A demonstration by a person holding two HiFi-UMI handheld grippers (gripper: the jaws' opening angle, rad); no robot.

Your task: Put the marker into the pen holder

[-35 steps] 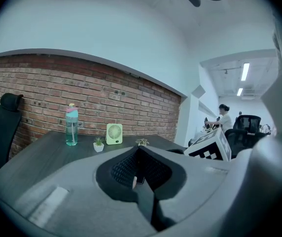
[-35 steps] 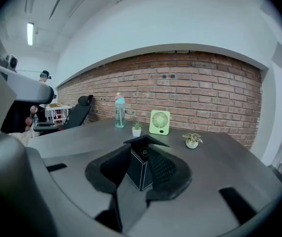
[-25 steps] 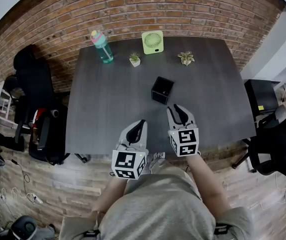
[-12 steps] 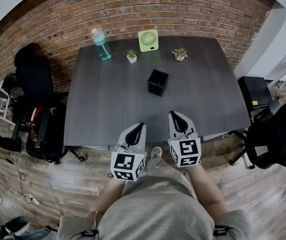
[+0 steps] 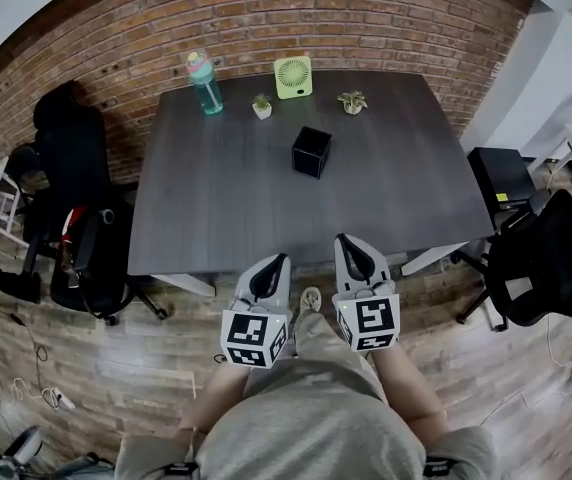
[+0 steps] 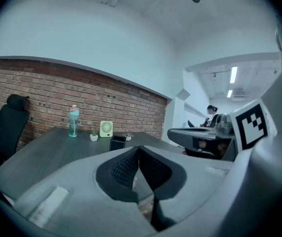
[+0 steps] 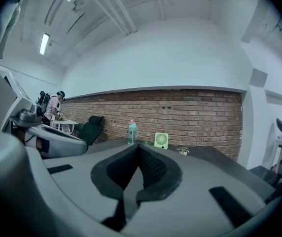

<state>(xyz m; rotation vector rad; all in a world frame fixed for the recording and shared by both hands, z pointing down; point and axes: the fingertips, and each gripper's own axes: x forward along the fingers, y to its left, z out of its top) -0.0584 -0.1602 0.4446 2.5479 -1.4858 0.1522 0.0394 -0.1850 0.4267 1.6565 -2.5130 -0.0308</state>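
Observation:
The black square pen holder [image 5: 311, 152] stands on the dark table [image 5: 216, 198], a little behind its middle; it also shows small and far off in the left gripper view [image 6: 117, 142]. No marker shows in any view. My left gripper [image 5: 281, 259] and right gripper [image 5: 344, 239] hang side by side over the floor, just off the table's front edge and well short of the holder. The left gripper's jaws [image 6: 138, 149] meet with nothing between them. The right gripper's jaws [image 7: 139, 149] have just closed and are also empty.
Along the table's back edge stand a teal bottle [image 5: 204, 82], a green fan [image 5: 293, 76] and two small potted plants [image 5: 261, 106] [image 5: 351, 101]. Black office chairs flank the table at left [image 5: 66, 148] and right [image 5: 546, 268]. A brick wall runs behind.
Both grippers have drawn back from over the table to past its front edge, away from the pen holder. The right gripper's jaws, wide open a second ago, have closed.

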